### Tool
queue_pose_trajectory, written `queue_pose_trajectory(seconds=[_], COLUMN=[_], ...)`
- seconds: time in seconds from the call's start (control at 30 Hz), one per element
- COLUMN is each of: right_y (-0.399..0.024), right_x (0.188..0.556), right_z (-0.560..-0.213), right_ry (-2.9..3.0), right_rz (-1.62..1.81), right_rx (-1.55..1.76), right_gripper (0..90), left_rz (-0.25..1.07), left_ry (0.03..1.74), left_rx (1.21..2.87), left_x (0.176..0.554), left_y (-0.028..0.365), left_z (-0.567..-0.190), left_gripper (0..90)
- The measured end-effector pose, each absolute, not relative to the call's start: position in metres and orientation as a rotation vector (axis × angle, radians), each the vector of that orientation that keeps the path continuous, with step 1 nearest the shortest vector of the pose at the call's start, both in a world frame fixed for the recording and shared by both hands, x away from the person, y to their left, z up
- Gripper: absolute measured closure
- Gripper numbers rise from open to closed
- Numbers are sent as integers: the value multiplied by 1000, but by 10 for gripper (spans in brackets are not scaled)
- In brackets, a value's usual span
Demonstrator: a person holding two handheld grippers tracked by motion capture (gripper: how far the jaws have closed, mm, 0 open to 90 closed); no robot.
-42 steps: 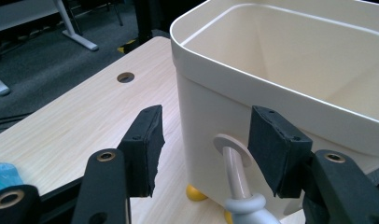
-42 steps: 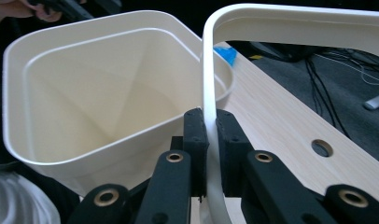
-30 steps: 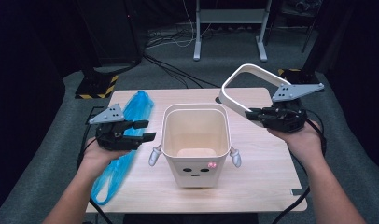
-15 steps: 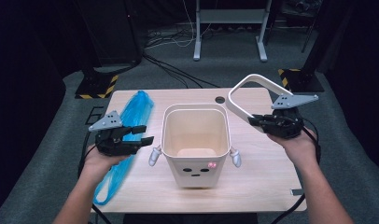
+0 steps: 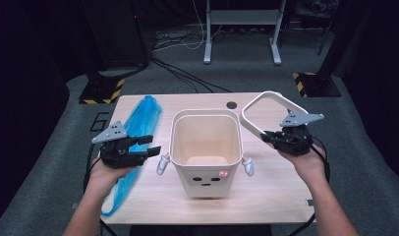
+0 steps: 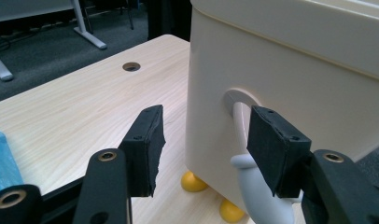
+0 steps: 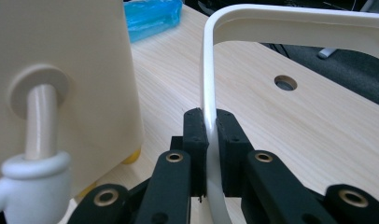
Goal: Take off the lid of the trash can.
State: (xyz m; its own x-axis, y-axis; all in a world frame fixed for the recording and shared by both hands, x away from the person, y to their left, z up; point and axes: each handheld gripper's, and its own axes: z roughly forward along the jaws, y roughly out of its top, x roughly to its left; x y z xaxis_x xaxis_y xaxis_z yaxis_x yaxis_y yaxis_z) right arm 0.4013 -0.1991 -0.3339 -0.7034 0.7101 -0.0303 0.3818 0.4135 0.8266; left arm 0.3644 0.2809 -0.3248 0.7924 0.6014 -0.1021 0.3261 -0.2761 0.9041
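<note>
- Bin (image 5: 206, 147): a cream, square-mouthed container with a small face printed on its front wall, standing upright at the middle of the wooden table (image 5: 266, 196). A short peg arm ending in a white mitt projects from each side wall; yellow feet (image 6: 193, 181) show beneath it in the left gripper view.
- Rim frame (image 5: 266, 115): a cream rounded-square ring, off the bin and held tilted above the table at about 2 o'clock from the bin.
- Right gripper (image 5: 273, 138): at 3 o'clock from the bin. Its jaws are pressed together on the thin edge of the rim frame (image 7: 211, 116), which rises between the pads in the right gripper view.
- Left gripper (image 5: 151, 145): at 9 o'clock from the bin, pointing toward the bin's side wall. Its jaws stand spread, with nothing pinched; in the left gripper view the bin's left peg arm (image 6: 253, 182) lies just beside the right-hand pad, and whether they touch cannot be told.
- Blue bag (image 5: 138, 123): a long, crumpled blue plastic bag lying on the table from about 10 o'clock to 8 o'clock of the bin, passing under the left hand.
- Cable hole (image 5: 231, 104): a round opening in the tabletop at 12 o'clock from the bin, near the far edge.
</note>
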Motion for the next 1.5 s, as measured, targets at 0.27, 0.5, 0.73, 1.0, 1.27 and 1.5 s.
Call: queue_pose_trajectory(seconds=[0.27, 0.5, 0.73, 1.0, 1.27, 1.5], right_y=[-197, -192, -191, -190, -193, -196], right_x=[402, 403, 404, 406, 409, 412], right_z=[-355, -373, -390, -411, -433, -449], right_ry=[2294, 2291, 2275, 2275, 2276, 2281], right_rz=[1190, 1186, 1181, 1159, 1159, 1142], right_rx=[960, 976, 1012, 1047, 1099, 1131], right_gripper=[836, 836, 836, 835, 835, 835], left_rz=[320, 325, 324, 321, 319, 317], left_ry=[700, 702, 704, 707, 713, 714], left_rx=[1896, 1903, 1908, 1903, 1898, 1897], left_x=[362, 362, 362, 360, 359, 360], left_y=[279, 278, 278, 278, 279, 279], left_z=[-328, -329, -330, -333, -334, -336], left_gripper=[453, 454, 454, 454, 454, 454])
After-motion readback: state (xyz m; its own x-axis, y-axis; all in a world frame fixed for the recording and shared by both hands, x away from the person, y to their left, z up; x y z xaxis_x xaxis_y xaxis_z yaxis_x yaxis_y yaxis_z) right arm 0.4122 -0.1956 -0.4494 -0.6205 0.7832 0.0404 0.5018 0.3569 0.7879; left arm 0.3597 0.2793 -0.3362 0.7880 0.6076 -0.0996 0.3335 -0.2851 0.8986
